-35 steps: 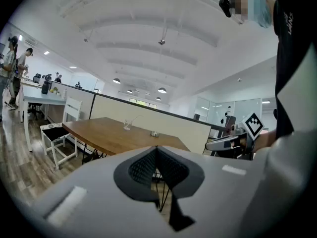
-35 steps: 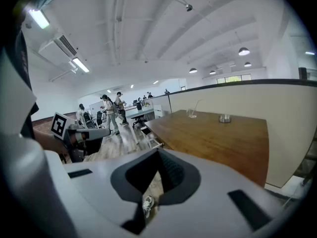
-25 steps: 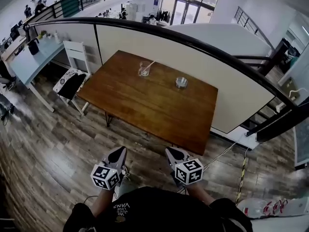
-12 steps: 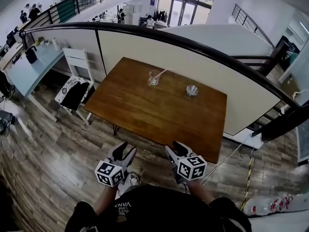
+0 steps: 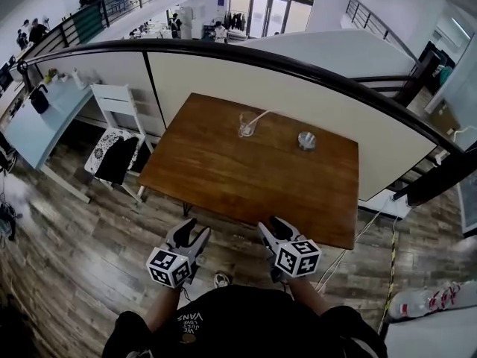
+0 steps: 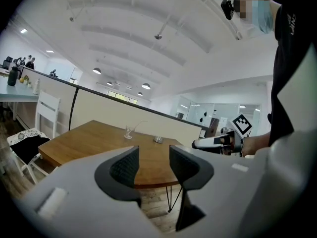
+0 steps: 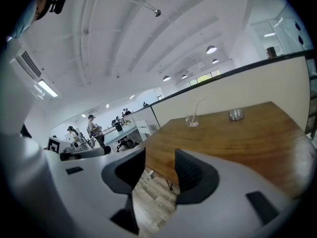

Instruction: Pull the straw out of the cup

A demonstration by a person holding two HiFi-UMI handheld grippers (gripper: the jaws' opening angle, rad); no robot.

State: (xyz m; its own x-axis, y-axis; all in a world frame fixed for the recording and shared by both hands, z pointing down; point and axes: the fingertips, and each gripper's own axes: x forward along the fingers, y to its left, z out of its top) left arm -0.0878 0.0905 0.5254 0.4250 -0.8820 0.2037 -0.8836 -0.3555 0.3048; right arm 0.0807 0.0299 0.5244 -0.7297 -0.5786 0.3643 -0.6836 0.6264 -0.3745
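A clear glass cup [image 5: 247,125] stands near the far edge of the brown wooden table [image 5: 223,177], with a white straw [image 5: 259,115] leaning out of it to the right. The cup [image 6: 129,131] and straw show small in the left gripper view, and the cup [image 7: 191,120] again in the right gripper view. My left gripper [image 5: 192,231] and right gripper [image 5: 274,227] hover over the floor just short of the table's near edge, both open and empty, far from the cup.
A small metal dish [image 5: 306,139] sits on the table right of the cup. A white chair [image 5: 115,118] with a dark cloth stands left of the table. A curved black railing [image 5: 313,73] and white wall run behind it. Wood floor lies below me.
Both grippers went from shut to open. I have come closer to the table, which now sits lower and nearer in the head view; the grippers are close to its near edge.
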